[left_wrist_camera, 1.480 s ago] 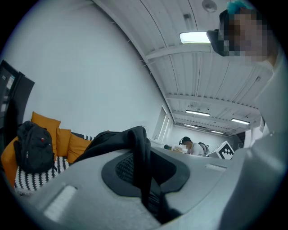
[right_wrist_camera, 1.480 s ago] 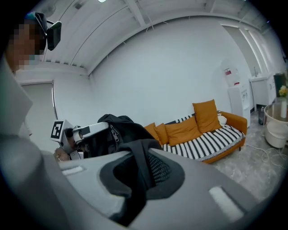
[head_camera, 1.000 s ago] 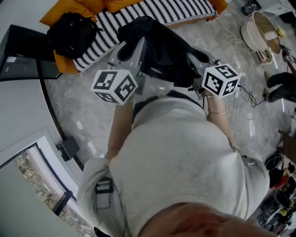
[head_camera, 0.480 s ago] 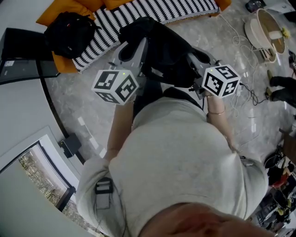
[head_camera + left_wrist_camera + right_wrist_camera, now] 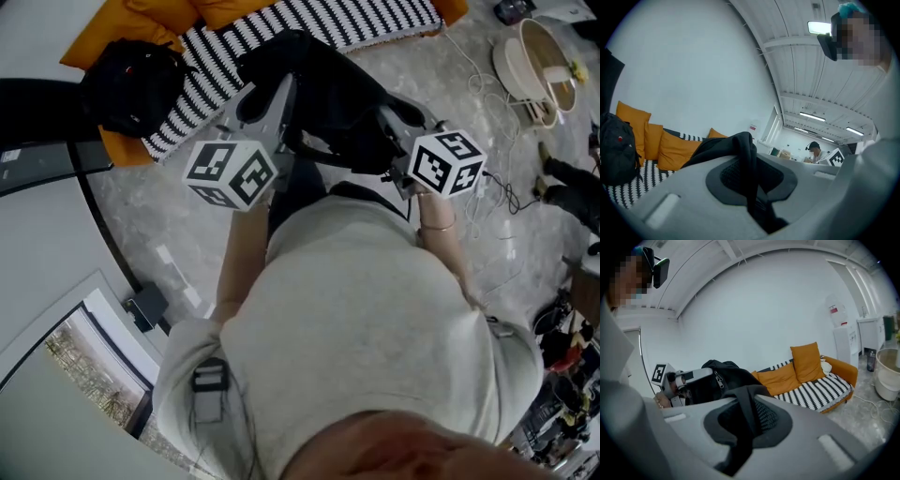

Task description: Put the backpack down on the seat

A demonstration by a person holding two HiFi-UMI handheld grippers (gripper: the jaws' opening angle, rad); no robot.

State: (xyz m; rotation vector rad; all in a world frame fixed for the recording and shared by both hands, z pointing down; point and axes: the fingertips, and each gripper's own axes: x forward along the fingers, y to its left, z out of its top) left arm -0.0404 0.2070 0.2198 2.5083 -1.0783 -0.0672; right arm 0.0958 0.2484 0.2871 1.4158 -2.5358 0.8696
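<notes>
Backpack (image 5: pixel 333 89), black, held up at the front edge of the sofa (image 5: pixel 309 21), not down on its striped seat yet. Second black bag (image 5: pixel 131 75) sits on the sofa at head view's left, by orange cushions (image 5: pixel 141 14). Left gripper (image 5: pixel 274 94) clamped on a black strap (image 5: pixel 749 159); right gripper (image 5: pixel 394 120) clamped on the other strap (image 5: pixel 743 420).

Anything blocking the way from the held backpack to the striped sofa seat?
Nothing visible. The backpack hangs in front of the striped seat, whose stretch ahead is bare. A second black bag sits at its left end, off to the side.
</notes>
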